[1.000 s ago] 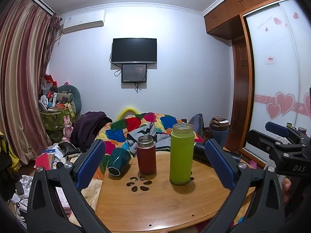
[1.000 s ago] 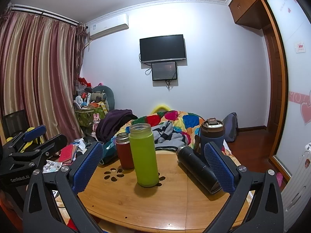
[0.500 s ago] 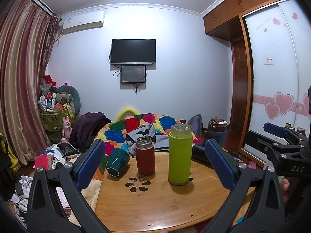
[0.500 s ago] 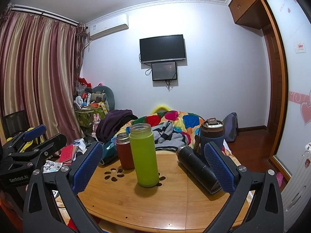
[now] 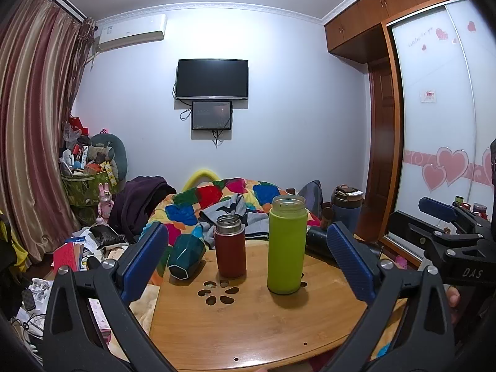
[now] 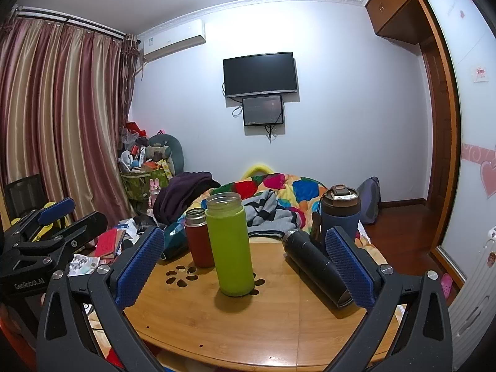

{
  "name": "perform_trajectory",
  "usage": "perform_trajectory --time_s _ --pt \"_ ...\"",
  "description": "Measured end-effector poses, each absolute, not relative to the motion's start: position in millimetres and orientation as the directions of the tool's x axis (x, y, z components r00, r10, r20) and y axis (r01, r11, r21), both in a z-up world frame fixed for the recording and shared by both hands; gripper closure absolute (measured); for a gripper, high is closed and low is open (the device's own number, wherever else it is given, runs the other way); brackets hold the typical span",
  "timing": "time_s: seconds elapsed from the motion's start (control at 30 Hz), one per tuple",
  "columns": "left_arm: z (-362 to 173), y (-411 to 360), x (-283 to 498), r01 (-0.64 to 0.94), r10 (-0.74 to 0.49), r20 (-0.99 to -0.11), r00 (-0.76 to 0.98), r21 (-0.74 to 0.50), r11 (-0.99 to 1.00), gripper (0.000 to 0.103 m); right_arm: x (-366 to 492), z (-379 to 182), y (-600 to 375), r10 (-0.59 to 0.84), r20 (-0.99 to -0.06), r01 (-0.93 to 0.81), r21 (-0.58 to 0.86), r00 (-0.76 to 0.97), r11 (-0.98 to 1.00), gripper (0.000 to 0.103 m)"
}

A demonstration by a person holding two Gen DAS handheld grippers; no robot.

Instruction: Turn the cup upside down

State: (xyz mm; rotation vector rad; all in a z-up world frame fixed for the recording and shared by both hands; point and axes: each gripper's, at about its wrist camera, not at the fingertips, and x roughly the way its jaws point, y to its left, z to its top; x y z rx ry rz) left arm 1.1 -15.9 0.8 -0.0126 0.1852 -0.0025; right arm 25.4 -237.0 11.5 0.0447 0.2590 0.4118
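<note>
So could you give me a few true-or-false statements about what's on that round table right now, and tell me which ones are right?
1. The green bottle stands upright with no lid. True.
2. The black flask stands upright. False: it lies on its side.
3. The left gripper holds the red flask. False: its jaws are open and empty.
4. The teal cup lies tipped over near the wooden table's edge. True.
5. The right gripper is open. True.

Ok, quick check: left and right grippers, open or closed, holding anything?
Left gripper: open, holding nothing.
Right gripper: open, holding nothing.
</note>
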Motion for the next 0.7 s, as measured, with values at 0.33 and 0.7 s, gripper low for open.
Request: perform_trajectory --time_s 0.33,0.7 --pt "-6 -14 26 0.038 -0.044 -0.231 0.972 -0.029 0.999 0.000 43 0 -240 0.396 -0.271 -0.379 0.113 0.877 0.918 0.000" --pt "-43 -26 121 0.129 -0.152 -0.405 0.902 -0.085 0.988 0.000 84 -36 -254 0.367 -0.371 -0.335 0.149 0.853 0.930 0.000"
